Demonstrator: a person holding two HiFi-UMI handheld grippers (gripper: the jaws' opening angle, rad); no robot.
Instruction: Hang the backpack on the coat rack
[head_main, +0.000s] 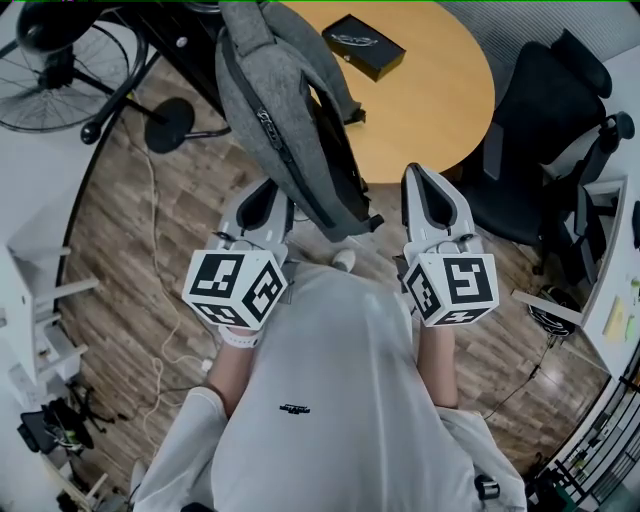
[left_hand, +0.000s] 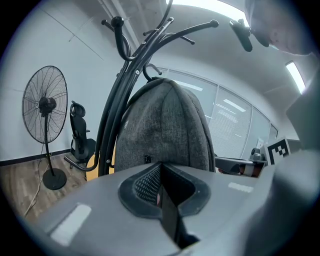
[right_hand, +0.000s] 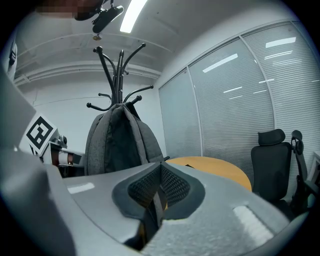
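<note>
Head view: above the person, facing steeply down, grey fabric backpack at 12 o'clock | left gripper view: low, facing forward, backpack close ahead | right gripper view: low, backpack farther, at 10 o'clock | all three share it

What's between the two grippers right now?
The lower end of the grey fabric backpack hangs between the left gripper and the right gripper, above wood floor; the head view shows it.

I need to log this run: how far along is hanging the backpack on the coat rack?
Done, it seems: the backpack hangs from a hook of the coat rack. In hand: nothing; the left tool and right tool are both shut and empty, held short of the backpack. Left: nothing visible, beyond perhaps stepping away.
</note>
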